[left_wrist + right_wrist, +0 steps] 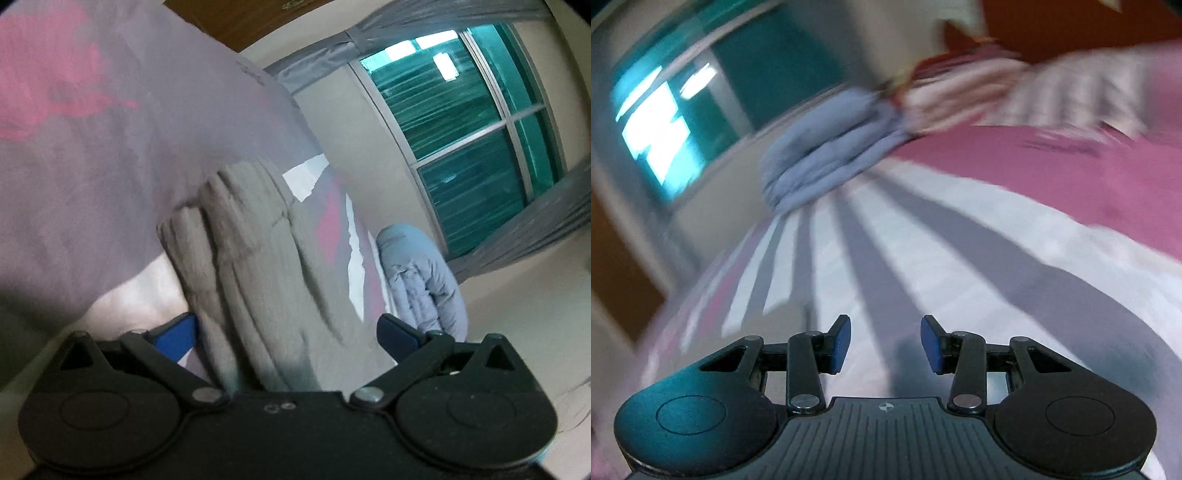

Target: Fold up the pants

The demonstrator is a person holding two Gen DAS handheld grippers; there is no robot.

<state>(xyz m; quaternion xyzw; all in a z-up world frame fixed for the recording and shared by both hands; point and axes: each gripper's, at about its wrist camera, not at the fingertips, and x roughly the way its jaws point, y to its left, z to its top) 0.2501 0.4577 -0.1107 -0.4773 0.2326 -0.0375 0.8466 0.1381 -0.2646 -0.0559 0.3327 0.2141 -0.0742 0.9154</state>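
The grey fleece pants (255,258) lie bunched in long folds, their ribbed waistband at the far end. They run between the fingers of my left gripper (288,332) right back to its base. Its jaws stand wide: the cloth brushes the left pad (181,328), and a strip of bedsheet shows before the right pad (395,332). My right gripper (884,343) hangs open over the striped bedsheet (886,251) with nothing between its blue pads. The pants are not in the blurred right wrist view.
The bed cover (92,129) is lavender with pink patches and white stripes. A folded pale blue quilt (421,273) (827,147) lies at the bed's far edge under a curtained window (472,122). Pillows (1034,96) lie against a brown headboard.
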